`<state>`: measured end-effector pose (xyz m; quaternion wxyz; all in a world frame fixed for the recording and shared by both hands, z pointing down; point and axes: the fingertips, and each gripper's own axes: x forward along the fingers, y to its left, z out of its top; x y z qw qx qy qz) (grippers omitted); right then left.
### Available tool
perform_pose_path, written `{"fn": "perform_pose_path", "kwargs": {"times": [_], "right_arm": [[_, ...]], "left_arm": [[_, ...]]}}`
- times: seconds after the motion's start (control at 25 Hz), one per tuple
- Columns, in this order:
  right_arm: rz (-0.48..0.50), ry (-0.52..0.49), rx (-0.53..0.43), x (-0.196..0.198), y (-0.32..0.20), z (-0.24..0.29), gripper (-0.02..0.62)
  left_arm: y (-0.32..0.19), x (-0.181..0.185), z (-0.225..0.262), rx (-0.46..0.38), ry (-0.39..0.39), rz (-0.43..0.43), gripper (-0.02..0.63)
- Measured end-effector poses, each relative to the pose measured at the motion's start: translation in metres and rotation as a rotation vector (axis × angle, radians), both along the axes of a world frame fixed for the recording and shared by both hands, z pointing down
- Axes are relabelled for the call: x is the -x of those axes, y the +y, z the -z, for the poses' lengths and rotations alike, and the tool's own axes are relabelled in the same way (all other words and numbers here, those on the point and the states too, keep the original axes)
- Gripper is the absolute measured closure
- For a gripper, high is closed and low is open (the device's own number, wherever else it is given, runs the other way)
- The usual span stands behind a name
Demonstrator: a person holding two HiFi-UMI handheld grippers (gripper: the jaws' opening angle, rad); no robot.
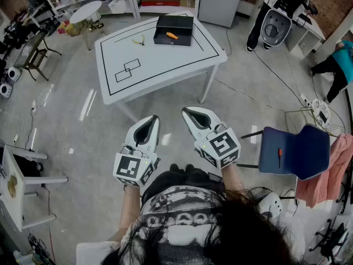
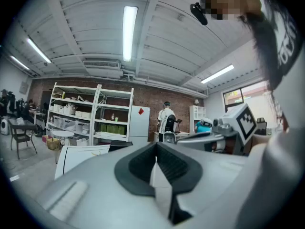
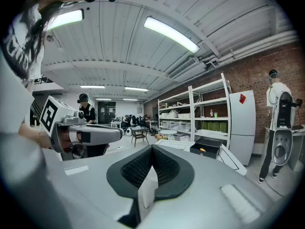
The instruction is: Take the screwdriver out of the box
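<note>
The left gripper [image 1: 154, 117] and the right gripper [image 1: 185, 111] are held side by side in front of the person, near each other but not touching. Both point toward the white surface [image 1: 160, 65]. In the left gripper view the ribbed dark fingers [image 2: 137, 166] are pressed together at their tips with nothing between them. The right gripper view shows the same for its own fingers [image 3: 170, 170], which are closed and empty. The screwdriver [image 1: 172, 36], with its orange handle, lies inside the open black box [image 1: 185, 22]. That box stands on the far part of the surface, well ahead of both pairs of fingers, with a stretch of bare floor in between. From the right gripper view the box and its orange contents sit ahead and a little to the right of the closed fingertips. A pair of pliers [image 1: 139, 40] lies on the surface just left of the box, also well ahead of the fingers. Black outlined rectangles [image 1: 127, 70] are drawn on the nearer left part of the surface, closer to the left fingers than the box is. A blue chair [image 1: 298, 150] stands on the floor off to the right of the right fingers.
</note>
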<state>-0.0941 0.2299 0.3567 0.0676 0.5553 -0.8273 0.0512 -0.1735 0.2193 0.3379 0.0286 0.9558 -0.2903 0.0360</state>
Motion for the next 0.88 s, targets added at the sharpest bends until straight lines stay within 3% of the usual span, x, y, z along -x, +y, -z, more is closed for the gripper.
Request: {"fn": "perform_pose_path", "kwargs": {"times": [0.6, 0.88], "right_arm": [[-0.018, -0.031, 0.025, 0.037, -0.017, -0.015, 0.594], [-0.019, -0.036, 0.03, 0.041, -0.028, -0.016, 0.594]], "left_arm": [[-0.013, 0.038, -0.011, 0.023, 0.014, -0.016, 0.606], [-0.022, 0.039, -0.017, 0.041, 0.022, -0.03, 0.606]]}}
